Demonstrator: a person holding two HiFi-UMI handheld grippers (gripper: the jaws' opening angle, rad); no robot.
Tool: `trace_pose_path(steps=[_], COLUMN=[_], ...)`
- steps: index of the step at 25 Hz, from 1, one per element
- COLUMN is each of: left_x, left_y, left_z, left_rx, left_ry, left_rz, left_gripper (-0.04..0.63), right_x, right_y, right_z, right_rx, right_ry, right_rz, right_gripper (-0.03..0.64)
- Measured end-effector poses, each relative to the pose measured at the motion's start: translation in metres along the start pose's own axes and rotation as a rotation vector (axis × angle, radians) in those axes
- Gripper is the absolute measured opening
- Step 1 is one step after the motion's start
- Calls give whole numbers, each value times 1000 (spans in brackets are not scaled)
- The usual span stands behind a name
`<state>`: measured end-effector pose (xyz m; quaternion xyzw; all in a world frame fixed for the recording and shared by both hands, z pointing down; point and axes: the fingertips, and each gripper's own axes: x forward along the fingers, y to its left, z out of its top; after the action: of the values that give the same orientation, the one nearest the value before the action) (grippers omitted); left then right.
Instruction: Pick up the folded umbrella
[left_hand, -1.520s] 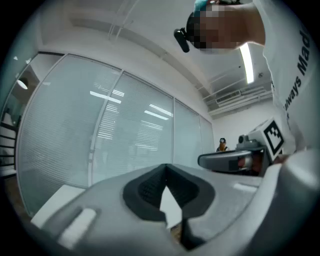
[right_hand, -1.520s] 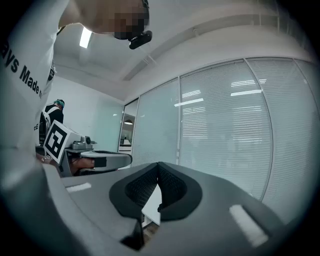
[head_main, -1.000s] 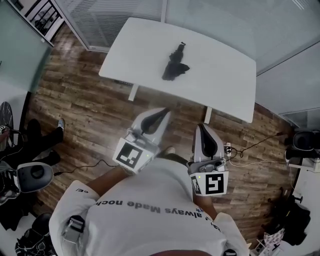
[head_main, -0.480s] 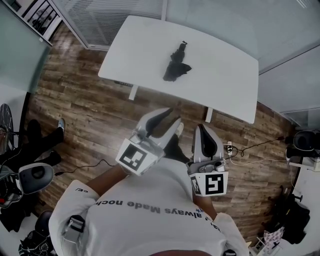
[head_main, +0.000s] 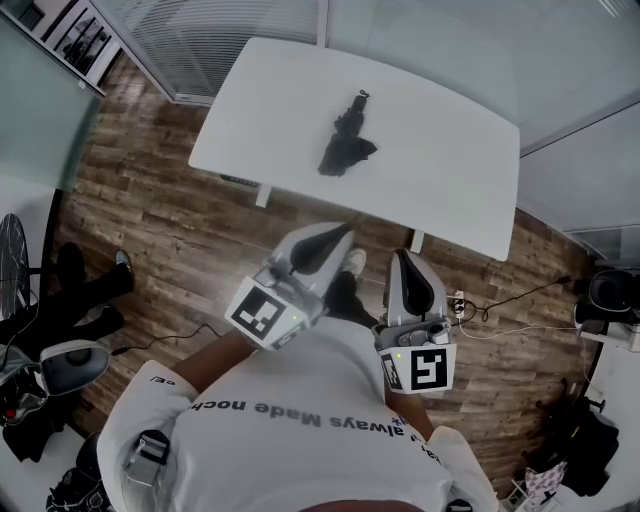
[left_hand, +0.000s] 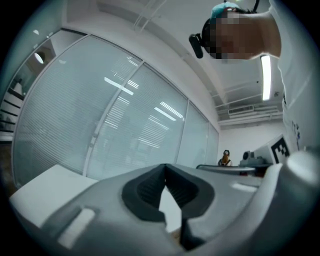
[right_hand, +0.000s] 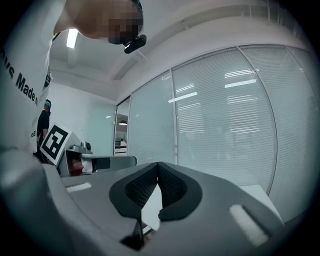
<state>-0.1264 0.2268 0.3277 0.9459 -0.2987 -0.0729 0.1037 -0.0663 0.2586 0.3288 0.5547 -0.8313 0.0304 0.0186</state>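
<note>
Two grippers are held level in front of the person, both short of the white worktop (head_main: 450, 150). Left gripper (head_main: 338, 231): fingers (left_hand: 145, 187) clenched tip to tip, nothing between them. Right gripper (head_main: 402, 256): fingers (right_hand: 172, 187) likewise clenched and empty. The folded umbrella (head_main: 345, 140), black, lies on the worktop near its middle, narrow end toward the far edge, well apart from both grippers. Wood-plank floor (head_main: 170, 220) shows between the worktop and the person.
</note>
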Motion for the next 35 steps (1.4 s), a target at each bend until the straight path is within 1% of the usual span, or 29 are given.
trace_pose_path(steps=[3,7,10,14,21,28,35], left_x=[26,69,101,144,209,255,278], left_y=[7,17,21,34,42,51,55], left_z=[-2,-5,-4,-2,-3,-10,-22], left_rx=[24,45,64,64,117,134,135], left_ry=[4,9,12,18,13,26,35], left_rz=[-13,15,17,20,30,14,18], left_gripper=[-2,-2,-2,-2,-2,-2,0], right_x=[14,29,40,64,88,111,118], right_y=[-26,-67,-99,-141,-210,-257,-283], right_z=[-3,-3,1,7,9,9,0], right_rx=[8,14,13,7,-3,-5,-8], right_ry=[4,3,1,0,-2,-4,3], right_rz=[6,17,24,30,45,73,101], right_gripper=[2,2,2,2,2,2,2])
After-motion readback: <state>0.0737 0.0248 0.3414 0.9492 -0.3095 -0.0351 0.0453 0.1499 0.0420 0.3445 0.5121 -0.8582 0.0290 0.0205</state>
